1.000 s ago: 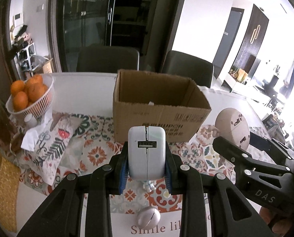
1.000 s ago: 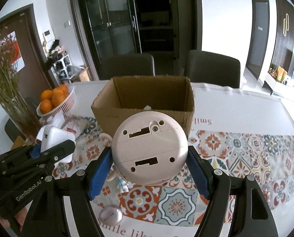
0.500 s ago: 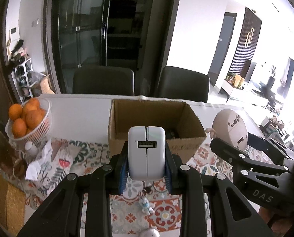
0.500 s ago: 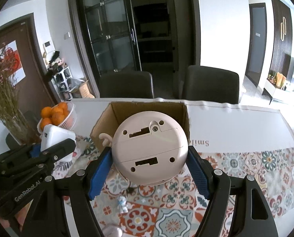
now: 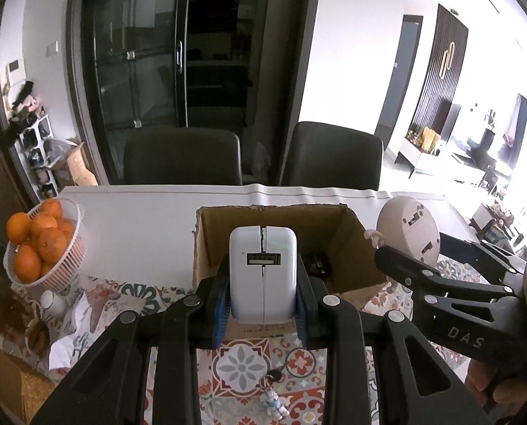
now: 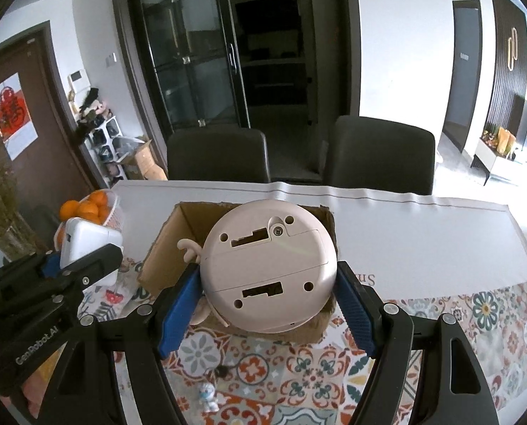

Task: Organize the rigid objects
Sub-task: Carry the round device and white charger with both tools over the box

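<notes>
White charger [image 5: 262,276]: a white block with a USB port facing the camera, sitting clamped between the blue pads of the left gripper [image 5: 262,304], in the air in front of the cardboard box [image 5: 348,248]; in the right wrist view it is showing at the left [image 6: 86,244].
Round pink device [image 6: 268,269]: a pale pink disc with screw holes and slots in its back and a small curled hook on its left side, being squeezed between the blue-padded fingers [image 6: 178,311] of the right gripper [image 6: 268,315], hanging over the near wall of the box; from the left wrist view it is appearing at the right [image 5: 408,233].
Cardboard box: open-topped, standing on the tabletop [image 5: 139,219]; a dark object [image 5: 316,264] is lying inside on its floor, too dim to identify. Print on the near wall is showing below the charger but is not readable.
Left gripper label: "GenRobot.AI" is reading along its side [image 6: 36,345].
Right gripper label: "DAS" is reading on its body [image 5: 463,334].
Tabletop: covered by a patterned tile-print cloth [image 6: 458,322] with partly hidden lettering beside the box.
Small figure [image 5: 274,402]: a white and blue toy on a cord, lying on the cloth near the grippers.
Basket of oranges [image 5: 40,248]: standing at the left of the tabletop, well apart from the box.
Chairs [image 5: 181,157]: two dark ones standing behind the tabletop.
</notes>
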### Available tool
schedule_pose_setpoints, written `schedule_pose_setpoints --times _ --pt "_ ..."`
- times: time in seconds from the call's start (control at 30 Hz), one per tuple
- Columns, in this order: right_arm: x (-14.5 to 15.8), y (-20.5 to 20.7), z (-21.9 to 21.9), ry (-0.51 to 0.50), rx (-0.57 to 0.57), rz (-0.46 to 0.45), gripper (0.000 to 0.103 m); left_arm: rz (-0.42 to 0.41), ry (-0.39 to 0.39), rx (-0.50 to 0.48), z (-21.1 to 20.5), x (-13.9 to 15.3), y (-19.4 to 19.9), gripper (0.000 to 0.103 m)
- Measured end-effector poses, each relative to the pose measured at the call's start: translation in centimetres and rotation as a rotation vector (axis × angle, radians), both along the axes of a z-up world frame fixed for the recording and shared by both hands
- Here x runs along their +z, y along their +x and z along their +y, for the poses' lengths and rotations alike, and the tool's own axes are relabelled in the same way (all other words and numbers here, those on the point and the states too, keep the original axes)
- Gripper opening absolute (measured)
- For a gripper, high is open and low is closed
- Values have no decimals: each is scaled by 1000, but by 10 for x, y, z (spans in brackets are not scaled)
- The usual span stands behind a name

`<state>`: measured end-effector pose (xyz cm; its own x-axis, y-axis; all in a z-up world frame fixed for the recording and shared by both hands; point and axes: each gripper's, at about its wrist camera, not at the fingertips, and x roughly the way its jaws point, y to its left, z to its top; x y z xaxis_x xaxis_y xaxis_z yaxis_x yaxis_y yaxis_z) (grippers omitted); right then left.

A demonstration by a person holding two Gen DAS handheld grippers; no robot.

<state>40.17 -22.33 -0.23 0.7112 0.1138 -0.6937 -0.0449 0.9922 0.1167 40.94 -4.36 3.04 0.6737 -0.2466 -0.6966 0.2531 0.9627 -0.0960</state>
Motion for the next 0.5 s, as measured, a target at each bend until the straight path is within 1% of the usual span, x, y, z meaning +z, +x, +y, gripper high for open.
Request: schedule_pose_setpoints --times 0.1,0.2,0.37,0.5 --pt "-4 20 -2 1 7 35 75 24 3 -2 -1 -5 17 30" --pt "-10 35 -4 -8 15 64 75 46 22 -3 -2 -12 33 30" --pt "-27 62 -3 -21 42 136 75 67 52 -13 -6 -24 53 30" --pt "-44 78 -1 -32 69 196 75 104 78 -18 -8 -38 68 30"
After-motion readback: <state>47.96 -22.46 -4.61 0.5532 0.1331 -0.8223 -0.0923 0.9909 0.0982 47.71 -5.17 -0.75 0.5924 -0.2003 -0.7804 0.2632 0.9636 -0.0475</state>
